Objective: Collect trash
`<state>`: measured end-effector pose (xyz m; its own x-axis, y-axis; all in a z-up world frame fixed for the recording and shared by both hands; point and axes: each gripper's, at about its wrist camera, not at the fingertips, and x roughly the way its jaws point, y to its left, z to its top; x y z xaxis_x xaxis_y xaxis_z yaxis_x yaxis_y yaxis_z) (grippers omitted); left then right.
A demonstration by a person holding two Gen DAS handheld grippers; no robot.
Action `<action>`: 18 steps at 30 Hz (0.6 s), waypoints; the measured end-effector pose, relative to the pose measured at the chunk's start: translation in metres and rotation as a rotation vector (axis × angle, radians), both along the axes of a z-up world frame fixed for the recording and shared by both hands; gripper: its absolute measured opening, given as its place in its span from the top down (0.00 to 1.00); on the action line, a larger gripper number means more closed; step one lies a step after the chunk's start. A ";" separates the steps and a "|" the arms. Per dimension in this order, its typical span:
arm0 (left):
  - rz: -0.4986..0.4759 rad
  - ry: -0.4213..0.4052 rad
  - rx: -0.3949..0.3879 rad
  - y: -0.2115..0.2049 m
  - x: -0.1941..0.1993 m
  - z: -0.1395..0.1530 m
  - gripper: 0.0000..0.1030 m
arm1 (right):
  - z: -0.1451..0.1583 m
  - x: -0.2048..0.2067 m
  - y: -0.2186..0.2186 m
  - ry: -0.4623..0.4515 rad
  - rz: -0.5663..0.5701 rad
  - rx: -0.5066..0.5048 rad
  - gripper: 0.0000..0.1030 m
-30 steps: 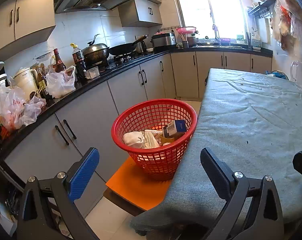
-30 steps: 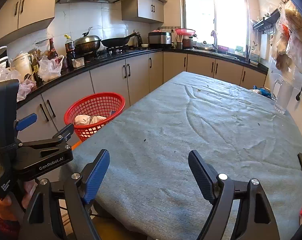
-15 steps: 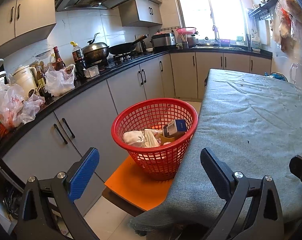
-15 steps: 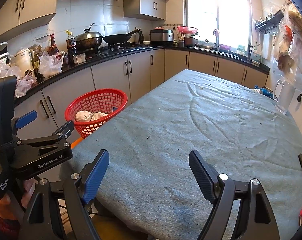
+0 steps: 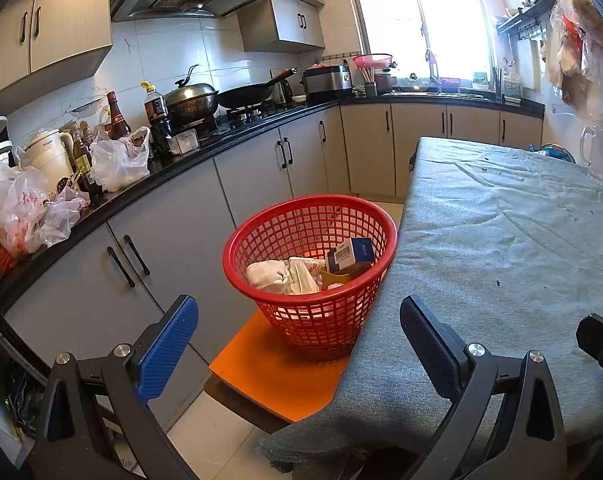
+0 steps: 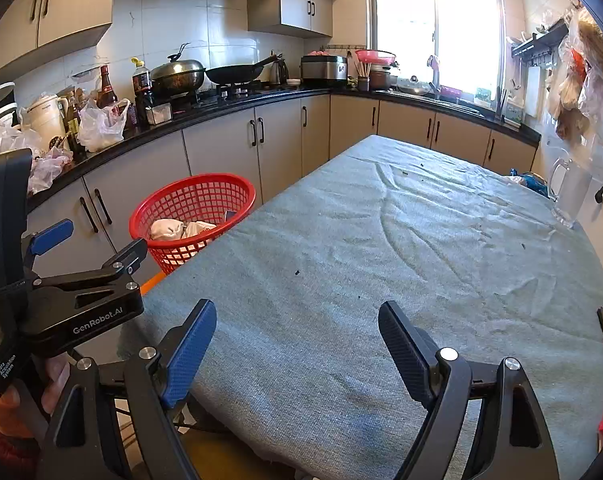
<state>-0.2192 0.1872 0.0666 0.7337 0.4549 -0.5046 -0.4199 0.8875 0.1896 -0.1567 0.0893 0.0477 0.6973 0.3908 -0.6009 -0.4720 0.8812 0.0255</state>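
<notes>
Left gripper [image 5: 299,340]: jaws apart, holding nothing.
Right gripper [image 6: 297,344]: jaws apart, holding nothing.
Red basket [image 5: 261,284]: trash inside, ahead between left jaws.

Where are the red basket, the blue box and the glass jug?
basket [image 5: 237,276]: left wrist view, near rim.
box [image 5: 361,250]: left wrist view, blue face.
jug [image 6: 569,196]: right wrist view, body.

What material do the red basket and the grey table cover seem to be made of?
Red basket: probably moulded plastic, slightly glossy, judging by its even lattice walls and smooth rim. Table cover: apparently woven or felt-like fabric, matte, with soft wrinkles and a frayed edge.
</notes>
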 end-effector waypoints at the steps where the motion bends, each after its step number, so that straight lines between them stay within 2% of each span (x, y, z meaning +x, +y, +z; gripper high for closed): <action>1: -0.001 0.000 0.000 0.000 0.000 0.000 0.02 | 0.000 0.000 0.000 0.001 0.000 0.000 0.16; 18: -0.006 0.008 -0.001 0.001 0.001 -0.004 0.02 | -0.006 0.006 -0.001 0.014 -0.001 -0.008 0.15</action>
<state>-0.2181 0.1886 0.0626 0.7326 0.4495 -0.5111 -0.4127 0.8905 0.1917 -0.1505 0.0884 0.0416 0.6888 0.3858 -0.6137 -0.4711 0.8817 0.0256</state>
